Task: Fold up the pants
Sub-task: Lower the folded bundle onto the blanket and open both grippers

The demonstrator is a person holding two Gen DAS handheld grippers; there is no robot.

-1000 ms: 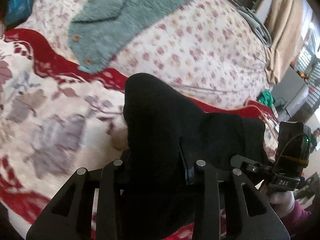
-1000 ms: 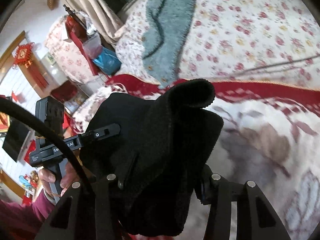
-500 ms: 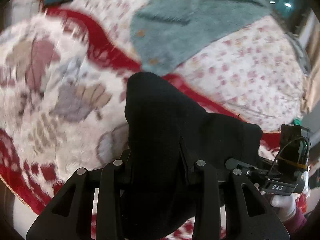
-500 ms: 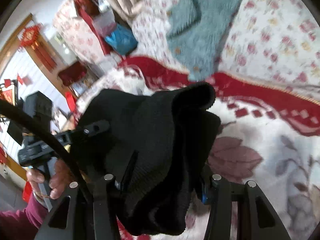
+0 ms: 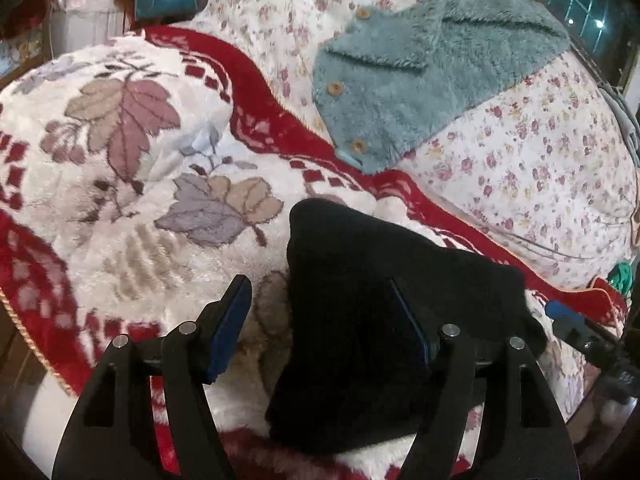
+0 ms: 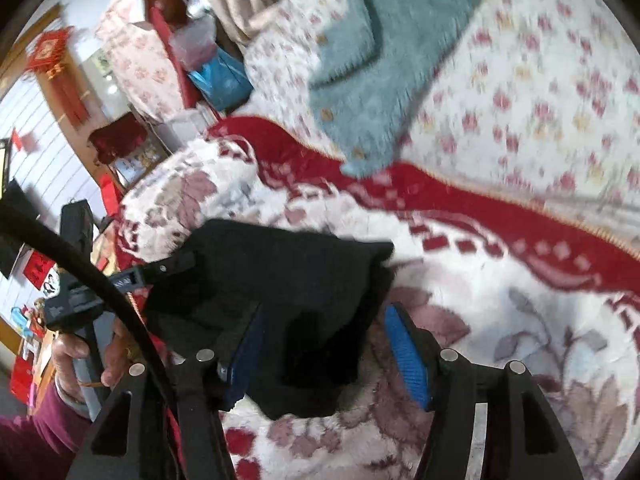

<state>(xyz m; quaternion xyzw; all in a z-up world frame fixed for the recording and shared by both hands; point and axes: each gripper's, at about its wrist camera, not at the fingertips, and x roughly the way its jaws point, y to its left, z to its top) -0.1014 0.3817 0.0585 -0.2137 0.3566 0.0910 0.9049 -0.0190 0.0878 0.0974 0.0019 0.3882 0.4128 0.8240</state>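
Left wrist view: left gripper (image 5: 320, 312) with jaws spread wide, just been opening, blue pads no longer pressing cloth. Folded black pants (image 5: 384, 320) lying on the plush leaf-patterned blanket (image 5: 132, 152), bunched toward the right-hand finger (image 5: 412, 328) and covering part of it, with clear blanket showing between the cloth and the left-hand finger (image 5: 230, 320). Beyond the blanket's red border, a floral quilt (image 5: 540, 152) with a fluffy teal garment (image 5: 420, 80) spread on it, wooden buttons along its edge. At the far right edge, a small part of the other tool, a blue pad tip visible. Right wrist view: right gripper (image 6: 328, 344) likewise parted, jaws just been opening, blue pads exposed on both sides. Same black pants (image 6: 280, 288) between the fingers, slumped against the left-hand pad (image 6: 244, 356), apart from the right-hand pad (image 6: 404, 356), resting on the blanket (image 6: 500, 344). Past the pants to the left, the left gripper (image 6: 160, 272) held by a hand (image 6: 92, 356) in a magenta sleeve (image 6: 28, 440), a black cable arcing in front. Teal garment (image 6: 380, 60) and floral quilt (image 6: 540, 92) blurred at the top; red decorations and cluttered furniture in the room at upper left.
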